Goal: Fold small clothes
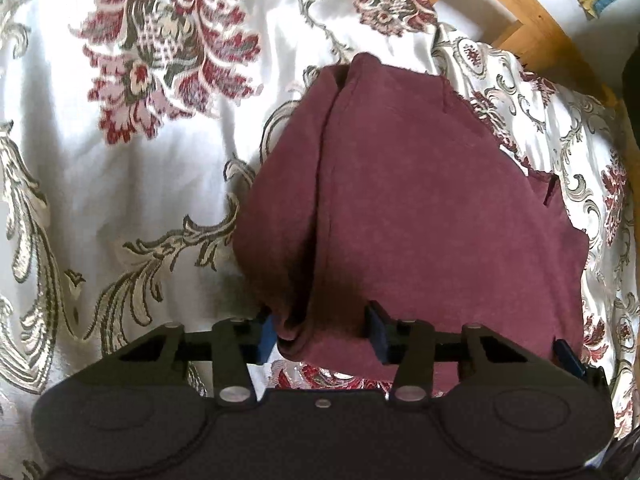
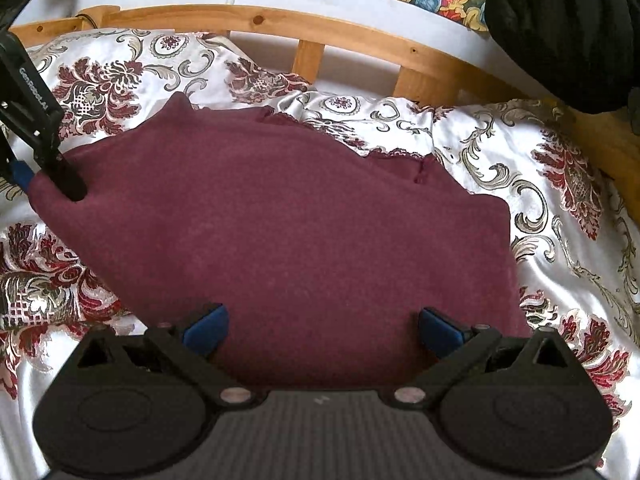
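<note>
left gripper (image 1: 322,332) pads pinch a bunched corner of maroon cloth (image 1: 400,200) on bed (image 1: 120,200); right gripper (image 2: 322,328) wide over its near edge, nothing held

Both cameras sit low and close over the bed (image 2: 520,240). The left wrist view looks steeply down along its claw (image 1: 322,334) onto the maroon garment's (image 1: 400,200) left edge. The right wrist view faces the far wooden rail (image 2: 360,36) at a shallower tilt. Both share the garment and floral cover.
</note>
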`<state>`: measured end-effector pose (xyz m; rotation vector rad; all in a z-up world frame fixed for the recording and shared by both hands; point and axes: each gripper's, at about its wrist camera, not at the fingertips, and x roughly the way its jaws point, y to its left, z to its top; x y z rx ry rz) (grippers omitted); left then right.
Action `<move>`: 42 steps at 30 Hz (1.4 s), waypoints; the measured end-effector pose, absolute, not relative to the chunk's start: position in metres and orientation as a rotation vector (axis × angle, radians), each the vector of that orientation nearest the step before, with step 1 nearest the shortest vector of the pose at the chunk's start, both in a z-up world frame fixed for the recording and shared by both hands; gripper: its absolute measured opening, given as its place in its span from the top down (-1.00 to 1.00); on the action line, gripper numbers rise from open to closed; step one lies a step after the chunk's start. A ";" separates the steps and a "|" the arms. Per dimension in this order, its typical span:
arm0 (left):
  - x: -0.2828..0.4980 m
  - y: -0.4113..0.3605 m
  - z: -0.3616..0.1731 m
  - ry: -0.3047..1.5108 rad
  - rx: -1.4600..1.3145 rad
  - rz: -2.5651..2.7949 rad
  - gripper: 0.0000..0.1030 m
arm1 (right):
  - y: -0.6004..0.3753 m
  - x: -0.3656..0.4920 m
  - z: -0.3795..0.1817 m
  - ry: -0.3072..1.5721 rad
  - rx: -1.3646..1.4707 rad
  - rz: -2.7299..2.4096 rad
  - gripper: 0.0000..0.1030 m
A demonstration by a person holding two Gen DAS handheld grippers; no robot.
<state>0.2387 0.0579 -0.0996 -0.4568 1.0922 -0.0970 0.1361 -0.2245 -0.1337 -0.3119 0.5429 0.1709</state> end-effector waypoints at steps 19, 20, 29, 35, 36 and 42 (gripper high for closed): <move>0.235 0.033 -0.049 0.929 -0.359 -0.086 0.74 | -0.269 0.143 -0.094 0.638 -0.130 0.065 -0.99; 0.235 0.025 -0.042 0.912 -0.327 -0.089 0.75 | -0.277 0.145 -0.091 0.648 -0.097 0.051 -1.00; 0.234 -0.065 0.005 0.803 -0.132 -0.201 0.79 | -0.359 0.145 -0.064 0.625 0.282 -0.053 -1.00; 0.219 -0.137 -0.006 0.780 -0.010 -0.328 0.80 | -0.392 0.140 -0.056 0.580 0.387 -0.092 -0.99; 0.216 -0.147 -0.011 0.783 0.022 -0.344 0.80 | -0.395 0.139 -0.055 0.574 0.401 -0.099 -0.99; 0.190 -0.169 -0.052 0.796 0.123 -0.418 0.78 | -0.407 0.138 -0.057 0.541 0.449 -0.135 -0.99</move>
